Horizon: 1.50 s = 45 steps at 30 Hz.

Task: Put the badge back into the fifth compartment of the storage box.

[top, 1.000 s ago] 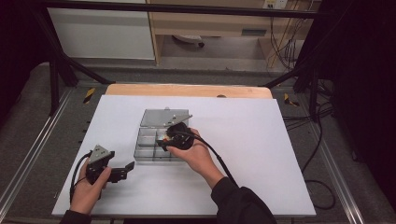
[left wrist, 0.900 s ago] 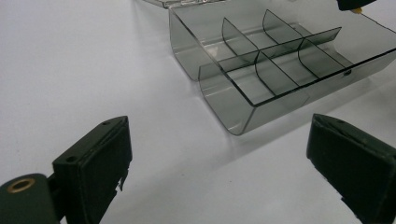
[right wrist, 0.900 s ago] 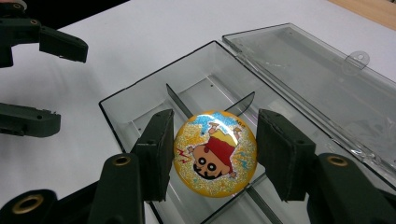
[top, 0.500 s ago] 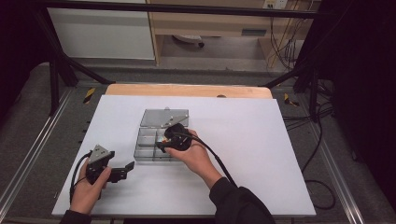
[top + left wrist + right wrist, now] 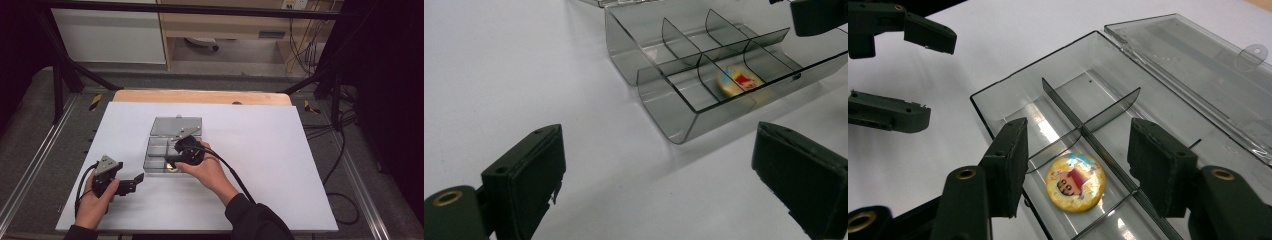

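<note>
Right tongs (image 5: 1075, 172) over near row of clear divided box (image 5: 159, 150), jaws just parting, apart, nothing clamped; round picture badge (image 5: 1076, 182) lies flat in compartment just below and between them, untouched. Box lid (image 5: 1198, 65) open flat behind. Left tongs (image 5: 659, 180) wide apart, empty, near box's left. White counter (image 5: 280, 165) open around.

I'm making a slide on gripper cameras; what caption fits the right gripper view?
Right gripper open above a round picture badge lying in a compartment of the clear divided box.
</note>
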{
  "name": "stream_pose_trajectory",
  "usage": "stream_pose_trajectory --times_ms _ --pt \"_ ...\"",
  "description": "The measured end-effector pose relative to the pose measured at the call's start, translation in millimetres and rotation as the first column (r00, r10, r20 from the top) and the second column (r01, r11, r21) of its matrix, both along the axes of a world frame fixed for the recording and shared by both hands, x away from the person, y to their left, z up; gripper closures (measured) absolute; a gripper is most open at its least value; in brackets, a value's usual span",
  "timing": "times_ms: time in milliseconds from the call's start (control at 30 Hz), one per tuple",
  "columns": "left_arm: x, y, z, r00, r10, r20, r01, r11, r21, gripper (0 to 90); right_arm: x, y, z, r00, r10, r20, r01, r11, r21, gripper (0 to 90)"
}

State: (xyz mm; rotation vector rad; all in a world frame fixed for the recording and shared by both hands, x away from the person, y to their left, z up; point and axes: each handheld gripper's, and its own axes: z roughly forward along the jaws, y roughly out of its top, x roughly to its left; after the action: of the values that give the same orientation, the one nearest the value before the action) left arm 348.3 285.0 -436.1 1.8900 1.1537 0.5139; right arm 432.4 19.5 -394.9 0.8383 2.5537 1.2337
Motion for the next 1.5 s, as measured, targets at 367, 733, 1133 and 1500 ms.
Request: stream_pose_trajectory --times_ms 367,733,1133,1500 --pt "-0.1 0.4 0.2 1.0000 0.001 0.002 -0.001 1.0000 0.003 7.5 -6.0 -12.4 11.4 0.9991 -0.033 0.028 0.032 0.998 0.046 16.0" --pt "-0.3 1.0 0.3 1.0000 0.005 0.001 -0.005 1.0000 0.004 7.5 -6.5 -29.0 16.2 0.9981 -0.047 0.039 0.044 0.997 0.067 7.6" --pt "0.0 0.0 0.3 1.0000 0.001 0.004 -0.001 1.0000 0.000 7.4 -7.4 -34.7 15.0 0.9860 -0.089 0.141 0.071 0.990 0.124 8.7" --pt "-1.0 0.5 0.8 1.0000 0.003 0.007 -0.003 1.0000 0.003 7.2 -7.3 -48.2 26.0 0.9805 -0.118 0.157 0.089 0.981 0.175 5.0"
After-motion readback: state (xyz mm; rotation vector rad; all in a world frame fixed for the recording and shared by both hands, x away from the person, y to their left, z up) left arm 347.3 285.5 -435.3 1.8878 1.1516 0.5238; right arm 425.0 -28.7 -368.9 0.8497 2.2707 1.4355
